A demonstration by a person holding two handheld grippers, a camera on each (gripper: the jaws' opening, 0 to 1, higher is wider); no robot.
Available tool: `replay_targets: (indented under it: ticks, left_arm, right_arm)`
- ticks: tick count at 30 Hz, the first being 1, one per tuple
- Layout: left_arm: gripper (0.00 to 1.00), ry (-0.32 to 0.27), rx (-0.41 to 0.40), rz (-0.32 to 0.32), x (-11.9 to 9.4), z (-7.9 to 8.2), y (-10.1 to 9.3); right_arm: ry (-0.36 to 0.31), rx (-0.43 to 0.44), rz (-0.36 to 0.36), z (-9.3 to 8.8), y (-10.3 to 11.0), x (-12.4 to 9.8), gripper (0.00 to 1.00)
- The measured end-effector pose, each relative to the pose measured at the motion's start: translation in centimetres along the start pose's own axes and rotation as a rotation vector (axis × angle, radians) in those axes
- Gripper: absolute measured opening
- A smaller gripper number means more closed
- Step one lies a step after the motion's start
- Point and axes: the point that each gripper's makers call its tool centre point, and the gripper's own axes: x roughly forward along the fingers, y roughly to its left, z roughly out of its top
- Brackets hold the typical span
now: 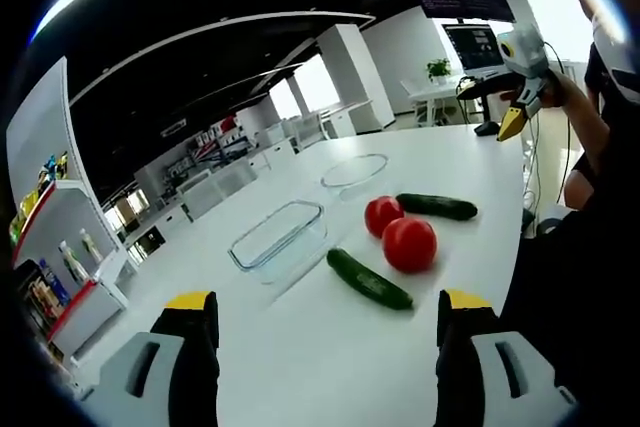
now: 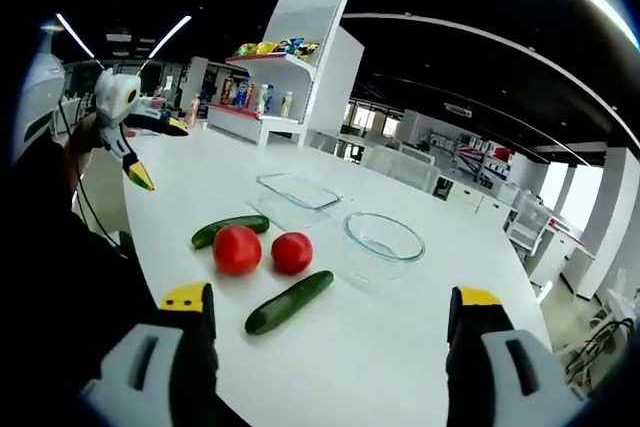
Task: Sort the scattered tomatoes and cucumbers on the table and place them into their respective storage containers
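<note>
Two red tomatoes (image 1: 410, 244) (image 1: 383, 215) lie together on the white table (image 1: 300, 347), with one dark green cucumber (image 1: 369, 279) in front of them and a second cucumber (image 1: 437, 206) behind. My left gripper (image 1: 325, 312) is open and empty, hovering short of them. A rectangular glass container (image 1: 280, 237) and a round glass bowl (image 1: 354, 171) stand empty to the left. In the right gripper view the tomatoes (image 2: 237, 249) (image 2: 292, 252), cucumbers (image 2: 230, 230) (image 2: 289, 301), container (image 2: 296, 193) and bowl (image 2: 383, 242) lie ahead of my open, empty right gripper (image 2: 330, 307).
A person's dark-clothed body (image 1: 590, 277) stands at the table's edge. The right gripper (image 1: 497, 107) is held high at the far end; the left gripper (image 2: 160, 153) is raised at the left. A white shelf unit (image 2: 290, 77) with goods stands beyond the table.
</note>
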Motion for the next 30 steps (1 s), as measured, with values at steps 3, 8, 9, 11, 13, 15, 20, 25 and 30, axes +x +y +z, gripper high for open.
replay_targets:
  ticks: [3, 8, 9, 11, 13, 15, 20, 25, 30]
  left_arm:
    - [0.90, 0.002, 0.003, 0.002, 0.0, 0.0, 0.1]
    - [0.90, 0.002, 0.006, 0.004, -0.1, 0.0, 0.2]
    - [0.90, 0.004, 0.010, 0.008, -0.1, 0.0, 0.3]
    - [0.90, 0.003, 0.014, 0.021, -0.2, 0.0, 0.6]
    - [0.90, 0.003, 0.014, 0.022, -0.3, 0.0, 0.6]
    - [0.90, -0.001, 0.019, 0.014, -0.3, 0.1, 0.3]
    - [0.90, -0.012, 0.033, 0.002, -0.3, 0.6, 0.0]
    - [0.90, -0.013, 0.030, 0.007, -0.2, 0.7, 0.2]
    - [0.90, -0.006, 0.030, 0.005, 0.1, 0.4, 0.2]
  right_arm:
    - [0.000, -0.001, -0.002, 0.1, -0.1, 0.0, 0.94]
    - [-0.002, -0.003, 0.000, 0.1, 0.0, -0.1, 0.93]
    - [0.000, -0.005, 0.002, 0.1, 0.1, -0.1, 0.93]
    - [0.003, -0.012, 0.008, 0.0, 0.3, -0.2, 0.93]
    - [0.004, -0.017, 0.012, 0.0, 0.4, -0.3, 0.93]
    - [0.004, -0.023, 0.015, 0.0, 0.5, -0.4, 0.93]
    - [-0.004, -0.036, 0.019, 0.2, 0.7, -0.3, 0.93]
    - [-0.003, -0.042, 0.040, 0.2, 1.3, 0.2, 0.92]
    - [-0.002, -0.047, 0.053, 0.1, 1.7, 0.5, 0.92]
